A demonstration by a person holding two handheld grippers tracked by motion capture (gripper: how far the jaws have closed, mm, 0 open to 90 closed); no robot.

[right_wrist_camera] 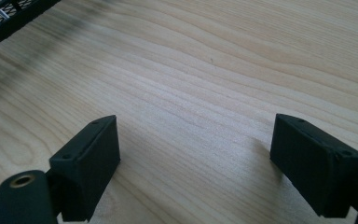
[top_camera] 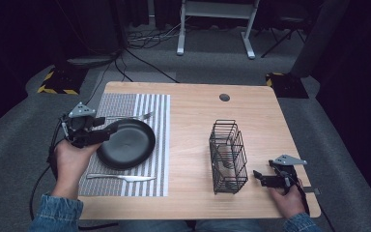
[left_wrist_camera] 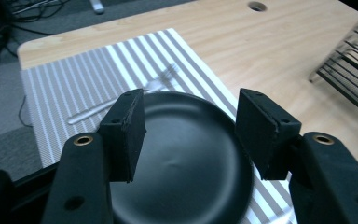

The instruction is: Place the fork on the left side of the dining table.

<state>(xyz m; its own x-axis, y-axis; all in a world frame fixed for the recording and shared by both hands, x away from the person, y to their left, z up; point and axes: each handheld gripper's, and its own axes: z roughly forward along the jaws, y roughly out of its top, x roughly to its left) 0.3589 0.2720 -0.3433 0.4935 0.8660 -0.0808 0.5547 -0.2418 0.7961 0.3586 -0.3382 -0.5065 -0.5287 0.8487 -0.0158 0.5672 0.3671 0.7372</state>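
Left gripper [top_camera: 107, 129] at the near-left rim of the black plate [top_camera: 128, 143], jaws spread apart with nothing between them — plate bowl visible through the gap. Plate on the striped mat [top_camera: 149, 111], 1 fork [top_camera: 137, 116] behind it, 1 knife [top_camera: 121, 177] in front. Right gripper [top_camera: 257, 175] low over bare table [top_camera: 193, 111], jaws wide apart, just right of the wire basket [top_camera: 228, 155] — possibly some cutlery inside, hard to tell.
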